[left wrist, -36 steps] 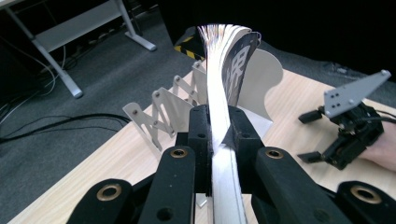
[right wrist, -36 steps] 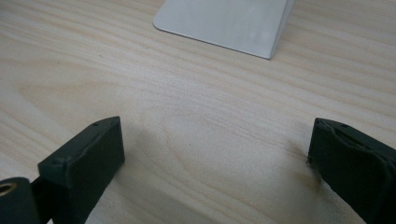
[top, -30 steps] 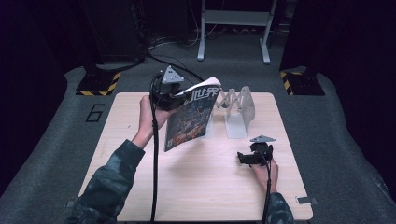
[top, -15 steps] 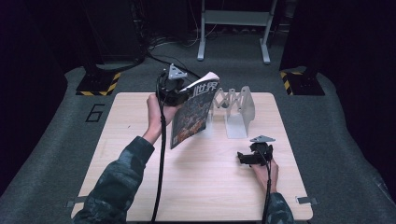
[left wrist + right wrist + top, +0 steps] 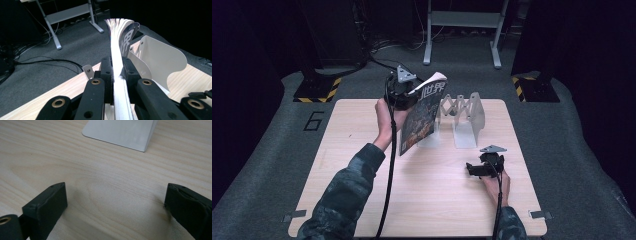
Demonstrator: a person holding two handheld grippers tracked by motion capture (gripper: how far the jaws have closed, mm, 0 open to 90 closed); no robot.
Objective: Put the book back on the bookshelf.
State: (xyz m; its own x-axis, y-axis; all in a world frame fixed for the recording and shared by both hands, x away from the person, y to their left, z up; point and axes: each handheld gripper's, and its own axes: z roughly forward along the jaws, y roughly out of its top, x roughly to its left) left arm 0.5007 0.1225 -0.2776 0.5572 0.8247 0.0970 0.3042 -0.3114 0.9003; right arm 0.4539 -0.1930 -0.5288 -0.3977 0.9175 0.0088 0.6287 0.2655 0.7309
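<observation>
A magazine (image 5: 421, 116) with a dark illustrated cover hangs tilted above the back of the wooden table (image 5: 362, 165). My left gripper (image 5: 408, 96) is shut on its upper spine edge; in the left gripper view the white page edges (image 5: 117, 62) run between the two jaws of that gripper (image 5: 116, 71). Just right of the magazine stands a white metal expanding book stand (image 5: 462, 117), whose curved end plate (image 5: 160, 60) rises close by. My right gripper (image 5: 473, 170) rests low on the table near the right front, open, with bare wood between its pads (image 5: 50, 202).
The stand's flat base plate (image 5: 120, 132) lies on the table ahead of the right gripper. A metal desk frame (image 5: 462, 25) and cables sit on the dark floor behind the table. Black-and-yellow striped blocks (image 5: 314, 90) flank the table's back corners.
My left gripper has carried the magazine to the right and slightly back, closer to the book stand. The right gripper has stayed where it was.
</observation>
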